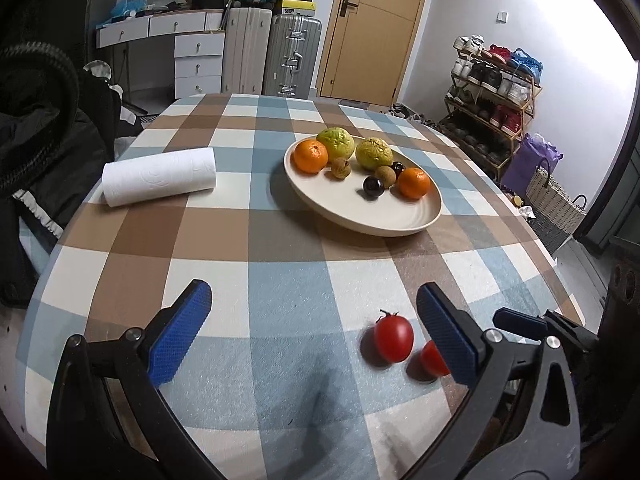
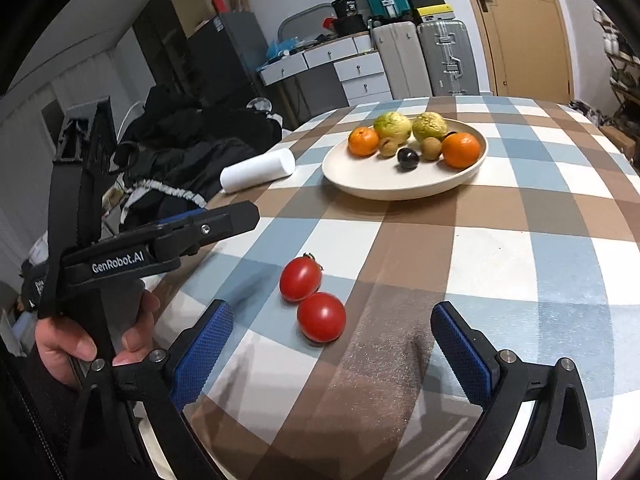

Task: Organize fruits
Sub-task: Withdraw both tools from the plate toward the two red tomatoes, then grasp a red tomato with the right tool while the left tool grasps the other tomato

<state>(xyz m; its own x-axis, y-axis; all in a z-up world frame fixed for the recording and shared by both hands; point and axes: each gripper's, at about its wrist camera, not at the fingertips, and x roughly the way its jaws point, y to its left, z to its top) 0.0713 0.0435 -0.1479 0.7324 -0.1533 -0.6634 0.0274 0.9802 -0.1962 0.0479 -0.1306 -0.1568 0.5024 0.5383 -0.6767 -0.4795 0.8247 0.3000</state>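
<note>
A cream plate [image 1: 384,222] sits on a round table covered with a blue, brown and white checked cloth [image 1: 256,280]; everything here is placed relative to that plate. On the plate lie two oranges, one at its left rim [image 1: 311,155] and one toward its right side [image 1: 414,183]; two yellow-green knobbly fruits [image 1: 335,142] [image 1: 374,153] rest along its far edge; two small brown round fruits [image 1: 340,168] [image 1: 385,176] and two dark glossy ones [image 1: 373,187] [image 1: 398,167] lie between them, packed close together toward the far half, while the near half of the plate is bare. Left of the plate, apart from it, a white paper towel roll [image 1: 159,177] lies on its side.

Nearer the cameras than the plate, well apart from it, two red tomatoes rest on the cloth, touching or nearly touching; in the right wrist view one with a stem [image 2: 300,279] lies closer to the plate and the other [image 2: 321,317] just in front of it.

The left gripper [image 1: 314,324] hangs above the cloth on the near side of the plate, its blue-padded fingers spread wide and holding nothing; the tomatoes lie by its right finger, one partly hidden behind that pad. The right gripper [image 2: 332,332] is likewise spread wide and empty; the nearer tomato lies between its fingertips without touching either pad. In the right wrist view a hand [image 2: 92,336] grips the handle of the left gripper, left of the tomatoes.
</note>
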